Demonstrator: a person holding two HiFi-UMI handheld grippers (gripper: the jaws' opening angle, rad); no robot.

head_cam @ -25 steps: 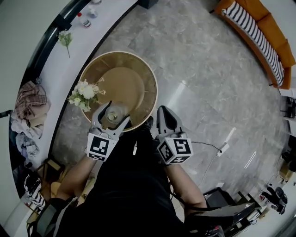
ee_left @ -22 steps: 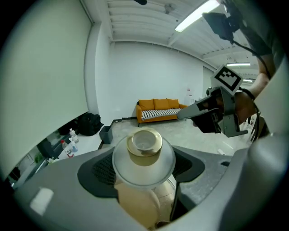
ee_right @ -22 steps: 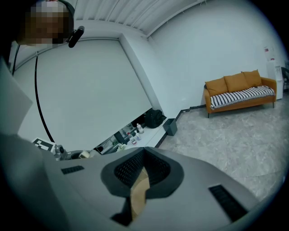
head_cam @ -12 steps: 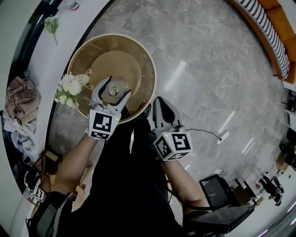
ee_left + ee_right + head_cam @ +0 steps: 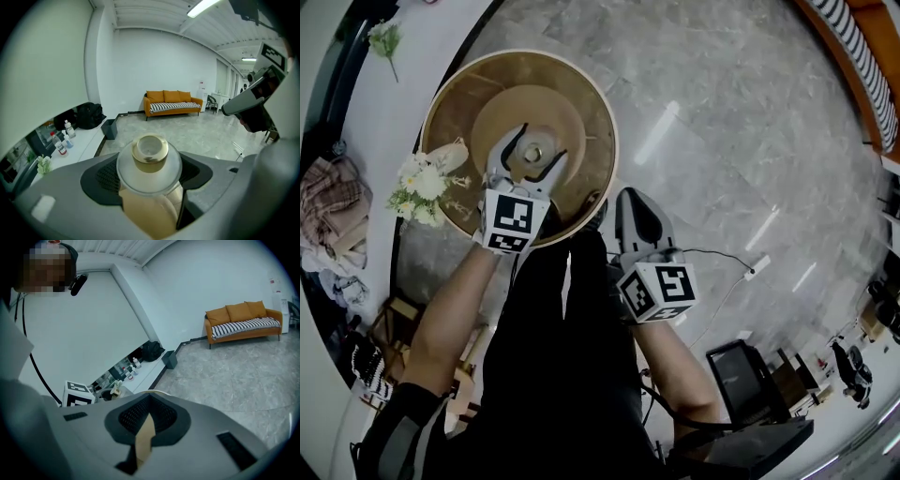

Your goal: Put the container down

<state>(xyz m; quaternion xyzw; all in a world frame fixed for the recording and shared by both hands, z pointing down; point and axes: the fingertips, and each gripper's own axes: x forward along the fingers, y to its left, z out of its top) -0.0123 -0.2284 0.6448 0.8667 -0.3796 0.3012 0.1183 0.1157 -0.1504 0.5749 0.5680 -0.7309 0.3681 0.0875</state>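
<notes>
Container (image 5: 149, 161) clamped in left tongs (image 5: 532, 152), extended over round table (image 5: 586, 103); right tongs (image 5: 630, 202) closed, empty.

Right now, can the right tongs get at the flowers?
Probably not directly. The flowers lie far to the left, beyond the left tongs, which hold the container over the table. The right tongs would have to cross past them.

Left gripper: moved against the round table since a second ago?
Yes. The left gripper, shut on the frosted glass gold-necked container, went from the near rim of the round wooden table inward, over its centre.
</notes>
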